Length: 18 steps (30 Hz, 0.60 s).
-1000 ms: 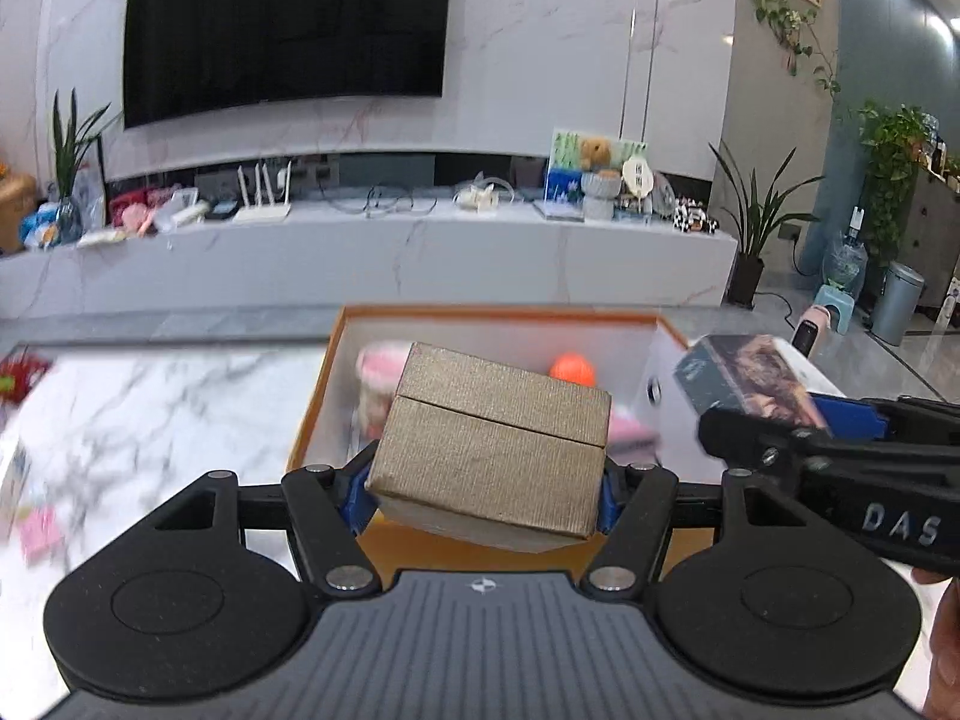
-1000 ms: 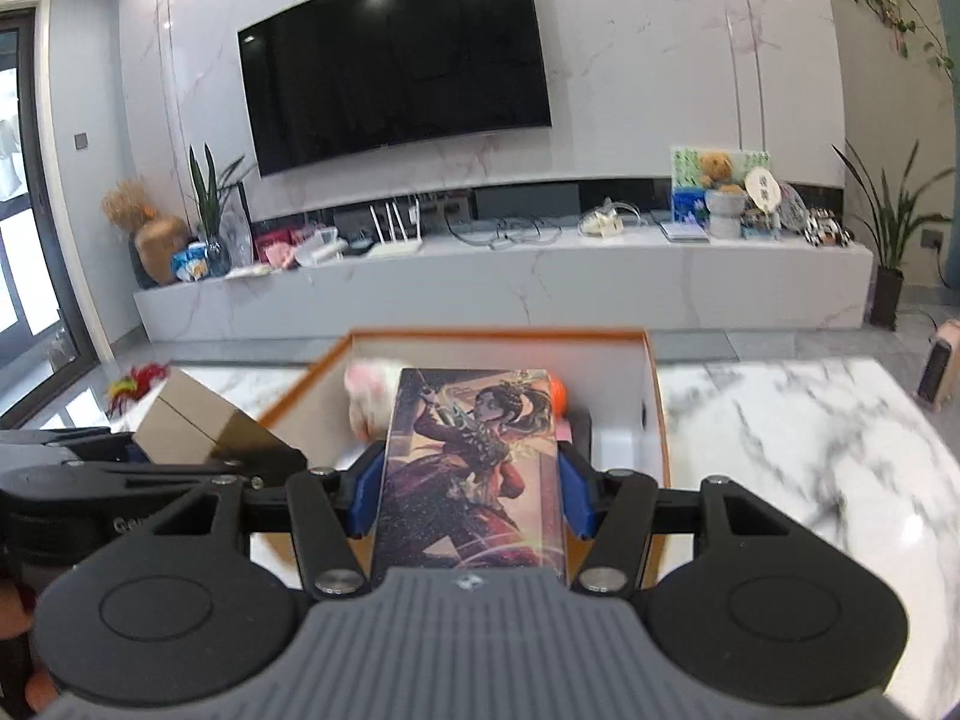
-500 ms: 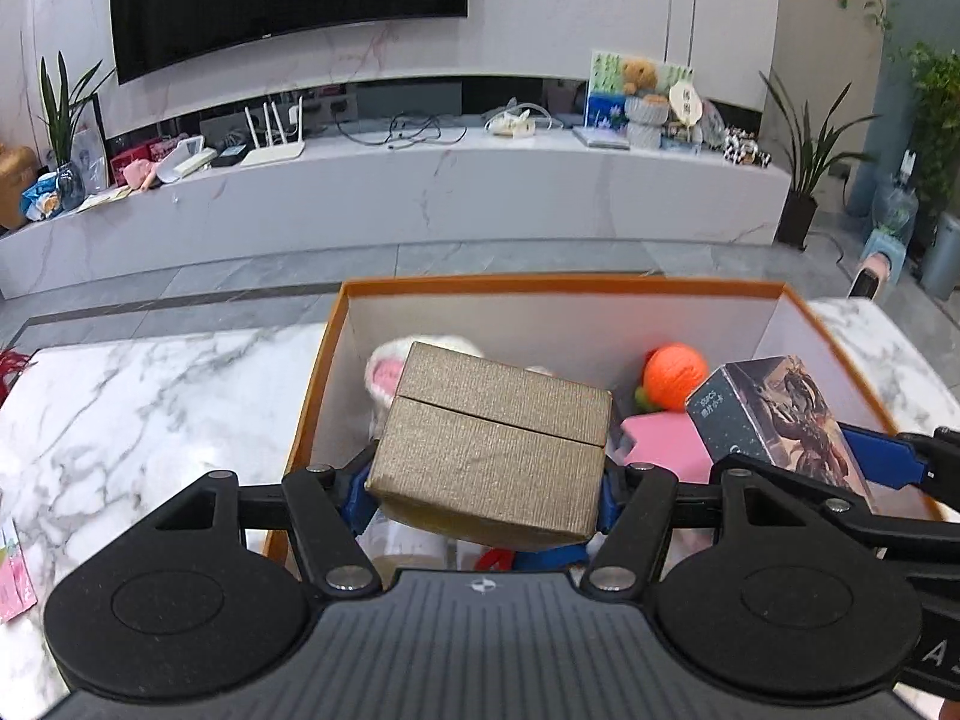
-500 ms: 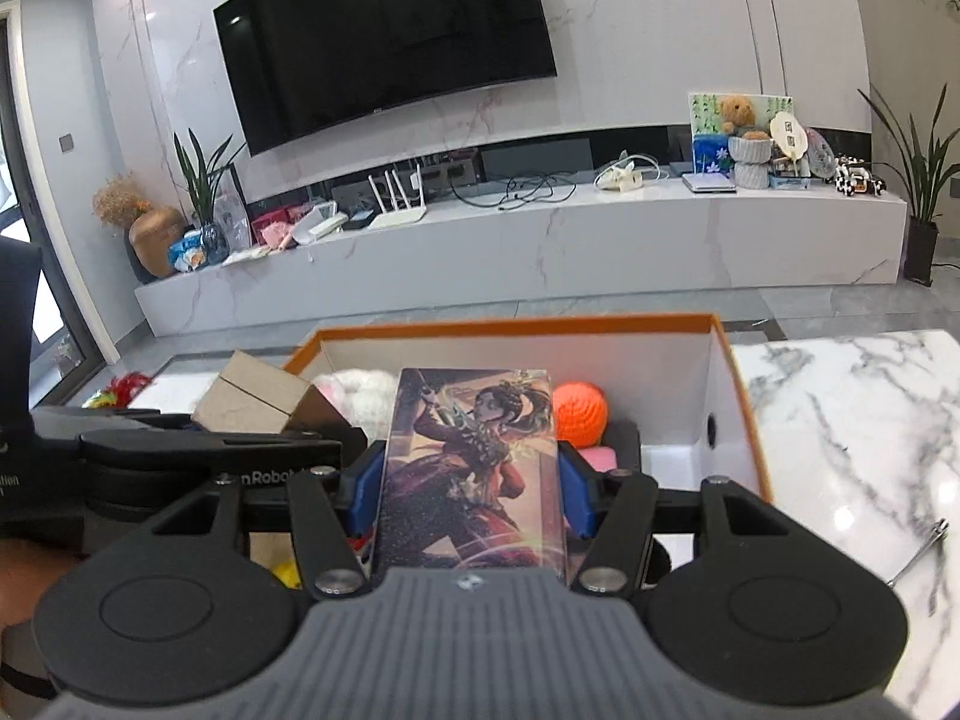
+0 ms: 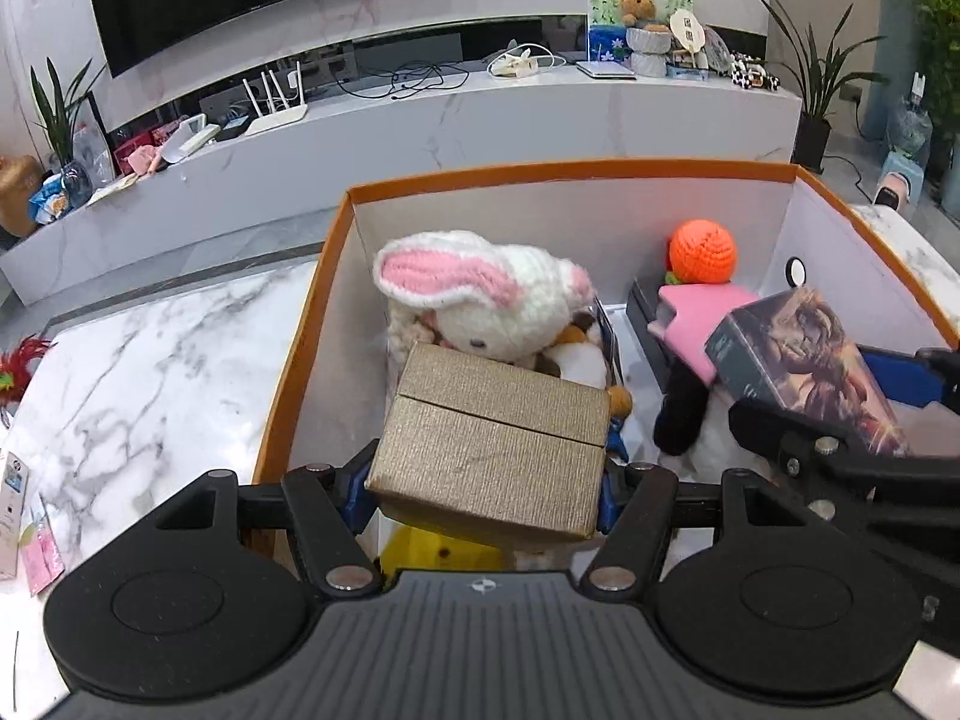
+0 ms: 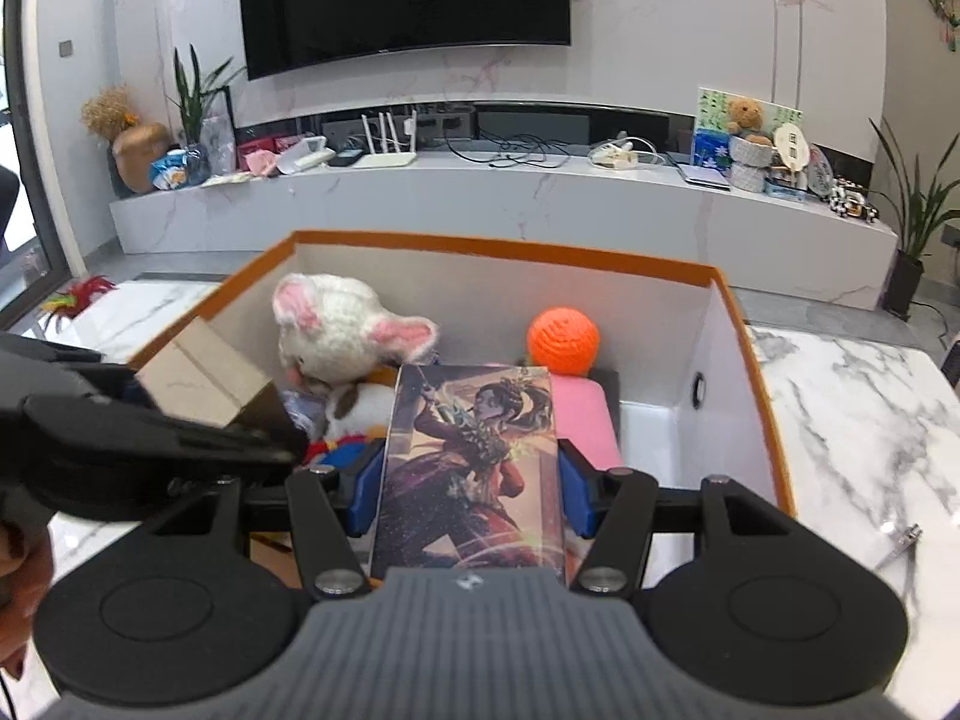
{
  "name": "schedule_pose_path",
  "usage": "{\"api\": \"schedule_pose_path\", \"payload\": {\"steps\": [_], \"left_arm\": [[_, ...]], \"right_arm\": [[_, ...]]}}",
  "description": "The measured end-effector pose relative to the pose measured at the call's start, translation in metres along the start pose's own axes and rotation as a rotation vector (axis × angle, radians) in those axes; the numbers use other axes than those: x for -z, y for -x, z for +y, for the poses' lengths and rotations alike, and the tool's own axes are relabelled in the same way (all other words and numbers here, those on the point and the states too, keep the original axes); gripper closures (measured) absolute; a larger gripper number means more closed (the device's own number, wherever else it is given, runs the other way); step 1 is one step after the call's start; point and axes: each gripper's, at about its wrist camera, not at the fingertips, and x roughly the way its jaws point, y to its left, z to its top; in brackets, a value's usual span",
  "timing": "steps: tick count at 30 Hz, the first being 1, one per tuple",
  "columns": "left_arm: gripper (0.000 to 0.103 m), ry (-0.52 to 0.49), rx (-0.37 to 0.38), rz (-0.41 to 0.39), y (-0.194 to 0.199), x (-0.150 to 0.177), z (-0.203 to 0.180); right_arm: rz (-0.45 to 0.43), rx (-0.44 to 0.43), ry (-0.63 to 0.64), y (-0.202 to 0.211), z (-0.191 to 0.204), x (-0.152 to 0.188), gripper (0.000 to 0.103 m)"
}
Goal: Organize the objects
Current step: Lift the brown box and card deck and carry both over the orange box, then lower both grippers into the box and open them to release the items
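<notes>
The left gripper (image 5: 489, 471) is clamped on a gold box (image 5: 492, 438); the right gripper (image 6: 471, 483) is clamped on an illustrated box (image 6: 471, 474). Both are held tilted downward above the orange-rimmed carton (image 5: 576, 171), presumably for release beside the knitted rabbit (image 5: 486, 294) and orange ball (image 5: 703, 252). Compared with a second earlier, both boxes are seen lower and further over the carton's interior.

Both tongs, left tongs (image 5: 486, 474) and right tongs (image 6: 471, 480), are showing black linkage arms, silver screws, blue pads (image 6: 366, 495) and a ribbed grey body behind.
</notes>
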Motion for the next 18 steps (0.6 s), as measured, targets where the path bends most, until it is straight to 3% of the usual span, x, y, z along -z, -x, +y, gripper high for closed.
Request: {"api": "schedule_pose_path", "payload": {"steps": [18], "left_arm": [[0.028,-0.001,-0.056,0.081,-0.0031,-0.0068,-0.0076]], "right_arm": [[0.042,0.012,0.028,0.0074,-0.0011,0.0004,0.043]]}}
